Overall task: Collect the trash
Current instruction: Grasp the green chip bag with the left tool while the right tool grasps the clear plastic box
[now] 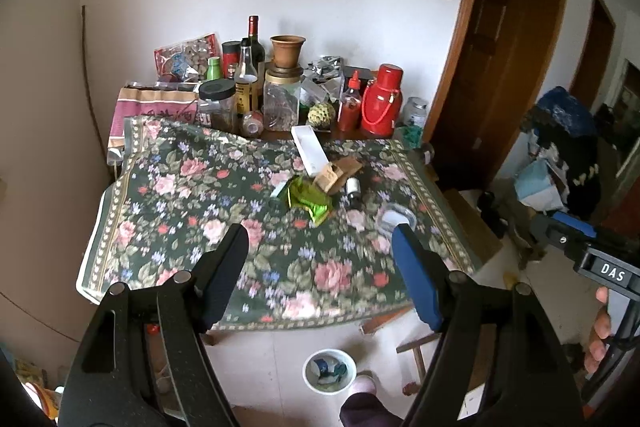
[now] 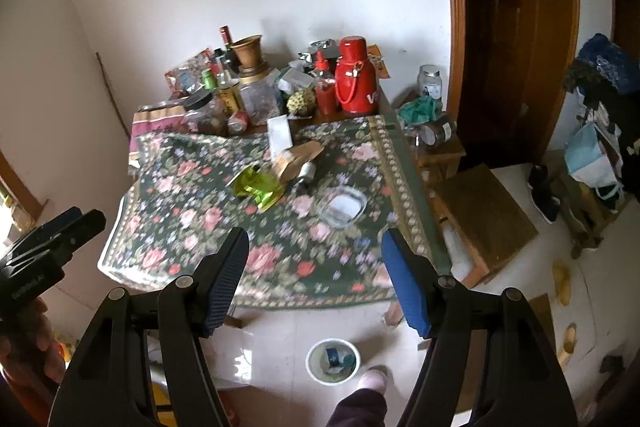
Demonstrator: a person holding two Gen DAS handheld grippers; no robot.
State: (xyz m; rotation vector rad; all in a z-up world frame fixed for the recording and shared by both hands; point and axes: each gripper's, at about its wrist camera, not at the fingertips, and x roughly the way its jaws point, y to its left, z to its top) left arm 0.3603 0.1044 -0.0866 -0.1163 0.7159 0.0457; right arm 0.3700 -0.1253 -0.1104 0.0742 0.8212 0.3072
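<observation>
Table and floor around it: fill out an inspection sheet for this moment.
Surface: flowered tablecloth covers the table.
Job's things: green wrapper, brown paper bag, small bottle and white box on the cloth; white bin on the floor holds scraps.
Clutter: bottles, jars, red flask at the back.
Grippers: left gripper and right gripper, jaws open, empty.
Cables: nothing seen.
Surroundings: wooden door, stool.
</observation>
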